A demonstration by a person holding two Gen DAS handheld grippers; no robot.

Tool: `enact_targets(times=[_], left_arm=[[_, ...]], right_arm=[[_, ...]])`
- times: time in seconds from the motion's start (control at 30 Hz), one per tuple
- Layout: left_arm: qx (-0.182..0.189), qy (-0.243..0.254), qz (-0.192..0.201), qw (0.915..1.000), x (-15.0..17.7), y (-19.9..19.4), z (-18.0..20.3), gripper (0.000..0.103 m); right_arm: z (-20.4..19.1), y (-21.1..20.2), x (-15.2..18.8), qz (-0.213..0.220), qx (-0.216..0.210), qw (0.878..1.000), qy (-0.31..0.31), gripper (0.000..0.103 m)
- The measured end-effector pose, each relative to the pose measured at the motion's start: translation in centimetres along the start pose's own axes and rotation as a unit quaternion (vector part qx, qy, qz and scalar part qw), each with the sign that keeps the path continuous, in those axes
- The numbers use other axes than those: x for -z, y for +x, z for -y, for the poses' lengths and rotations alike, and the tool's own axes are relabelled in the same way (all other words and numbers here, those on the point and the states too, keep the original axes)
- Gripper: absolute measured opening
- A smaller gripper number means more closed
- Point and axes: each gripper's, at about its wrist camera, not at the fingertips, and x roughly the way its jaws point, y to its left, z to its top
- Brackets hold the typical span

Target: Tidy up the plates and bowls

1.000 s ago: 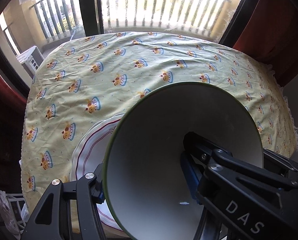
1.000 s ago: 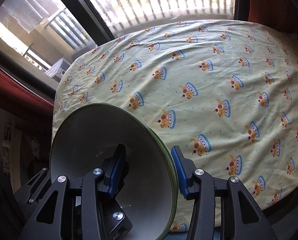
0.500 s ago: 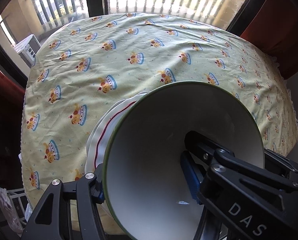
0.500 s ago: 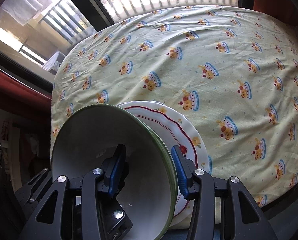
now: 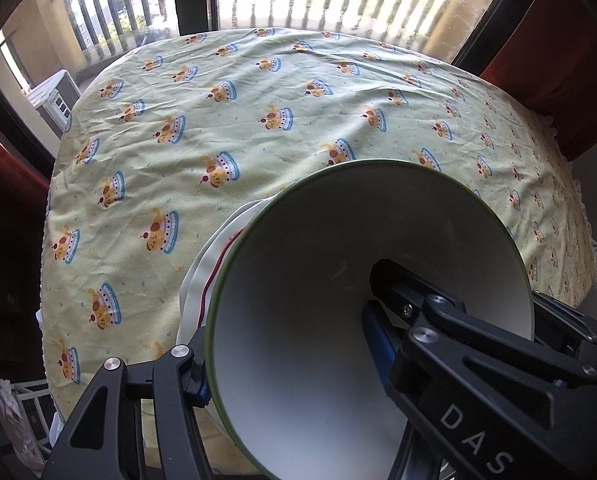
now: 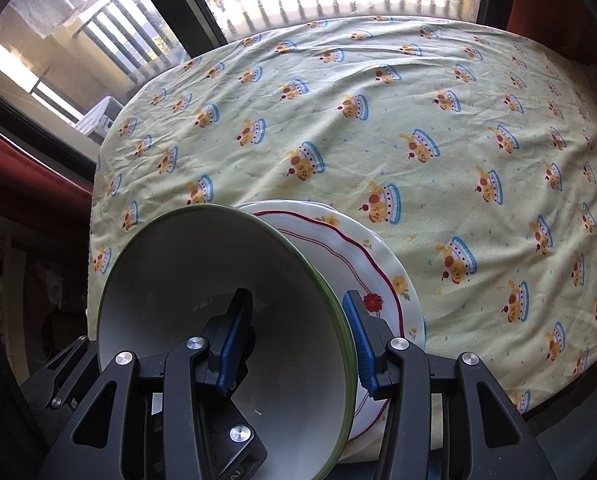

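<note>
Above the stacked plates (image 6: 382, 264) on the tablecloth (image 5: 258, 140), both jaws pinch the bowl (image 5: 338, 280).

A home dining corner: round table under a wrinkled pale-yellow cartoon-print cotton tablecloth (image 5: 258, 152), ahead of the tool; beyond it, dark-framed balcony window (image 6: 170, 12), railing outside, red curtains (image 5: 558, 64) alongside.

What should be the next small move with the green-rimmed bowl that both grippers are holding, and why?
Probably lower the bowl a little further until it sits on the red-trimmed plate, then let go. The left gripper and the right gripper each clamp its wall, one finger inside and one outside, and the plate lies right behind it on the tablecloth. Whether they touch is hidden.
</note>
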Motion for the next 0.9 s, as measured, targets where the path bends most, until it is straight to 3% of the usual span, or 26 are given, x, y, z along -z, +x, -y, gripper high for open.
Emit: enact_targets(times=[0.3, 0.53, 0.6, 0.67, 0.9], left_arm=[[0.006, 0.013, 0.017, 0.9998, 0.7, -0.1, 0.1, 0.066], [0.009, 0.004, 0.012, 0.9999, 1.0, 0.0, -0.3, 0.076], [0.007, 0.000, 0.013, 0.9999, 1.2, -0.1, -0.3, 0.077], [0.001, -0.001, 0.020, 0.9998, 1.3, -0.5, -0.2, 0.077], [-0.028, -0.014, 0.074, 0.9968, 1.7, -3.0, 0.0, 0.081]], right_arm=[[0.3, -0.3, 0.9, 0.013, 0.003, 1.000, 0.015, 0.050], [-0.3, -0.3, 1.1, 0.009, 0.022, 1.000, 0.006, 0.051], [-0.4, -0.3, 1.2, 0.006, 0.021, 1.000, 0.000, 0.053], [-0.4, -0.5, 1.3, 0.005, 0.018, 1.000, -0.004, 0.065], [-1.0, -2.3, 1.2, 0.039, -0.002, 0.999, -0.034, 0.072]])
